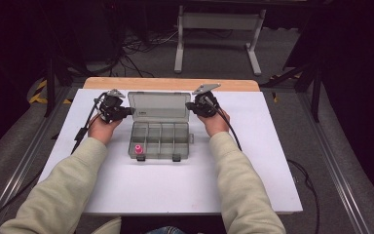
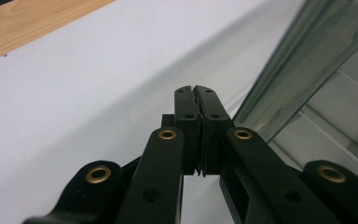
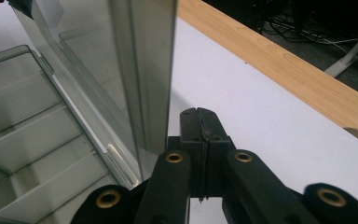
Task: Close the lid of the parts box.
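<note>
In the high view, a clear compartment box (image 1: 159, 140) sits at the centre of the frame on the white bench (image 1: 253, 175), with its lid (image 1: 158, 106) raised upright behind the tray. A small pink piece (image 1: 138, 149) lies in the lower left compartment of the tray, near the front edge with its two dark latches.

The left gripper (image 1: 126, 112) is just left of the lid's lower left corner, held by a hand in a pale sleeve (image 1: 63, 190). In the left gripper view its fingers (image 2: 186, 112) are pressed together with nothing between them, and the lid's edge (image 2: 303, 60) runs along the right of the frame, just beside them.

The right gripper (image 1: 191, 106) is at the lid's right edge in the high view. In the right gripper view its fingers (image 3: 212, 123) are likewise closed flat against each other, empty, and the lid (image 3: 140, 70) stands upright just left of them, with the tray's dividers (image 3: 32, 140) at the lower left. A wooden strip (image 3: 298, 70) of the bench's far edge crosses the upper right of that frame.
</note>
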Demonstrator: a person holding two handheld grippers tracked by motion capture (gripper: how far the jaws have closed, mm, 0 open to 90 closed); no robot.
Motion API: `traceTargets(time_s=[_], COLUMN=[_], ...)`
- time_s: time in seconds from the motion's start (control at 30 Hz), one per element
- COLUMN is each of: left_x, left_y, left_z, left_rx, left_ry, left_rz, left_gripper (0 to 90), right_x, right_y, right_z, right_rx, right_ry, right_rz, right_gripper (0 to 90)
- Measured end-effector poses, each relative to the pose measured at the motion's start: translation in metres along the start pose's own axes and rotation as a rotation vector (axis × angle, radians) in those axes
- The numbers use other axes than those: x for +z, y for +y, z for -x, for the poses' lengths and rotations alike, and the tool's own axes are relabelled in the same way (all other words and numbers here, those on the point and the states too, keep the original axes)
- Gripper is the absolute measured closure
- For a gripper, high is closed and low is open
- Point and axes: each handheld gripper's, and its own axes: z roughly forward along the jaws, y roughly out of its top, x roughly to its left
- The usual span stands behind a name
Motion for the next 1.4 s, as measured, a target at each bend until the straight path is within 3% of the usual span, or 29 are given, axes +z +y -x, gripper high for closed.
traceTargets(time_s=[0.5,0.67,1.03,1.4], left_x=[-0.009,-0.014,-0.03,-0.049], left_y=[0.003,0.005,0.002,-0.003], left_z=[0.007,0.012,0.018,0.027], left_rx=[0.017,0.044,0.06,0.084], left_ry=[-0.014,-0.022,-0.04,-0.085], left_rz=[0.02,0.02,0.037,0.024], left_gripper=[87.1,86.7,86.6,86.7], right_x=[-0.012,-0.019,-0.03,-0.043], right_y=[0.004,0.005,0.004,0.0], right_z=[-0.009,-0.013,-0.022,-0.035], right_rx=[-0.031,-0.043,-0.054,-0.073], right_ry=[0.032,0.054,0.089,0.136], right_rz=[0.013,0.015,0.016,-0.014], right_gripper=[90.0,90.0,90.0,90.0])
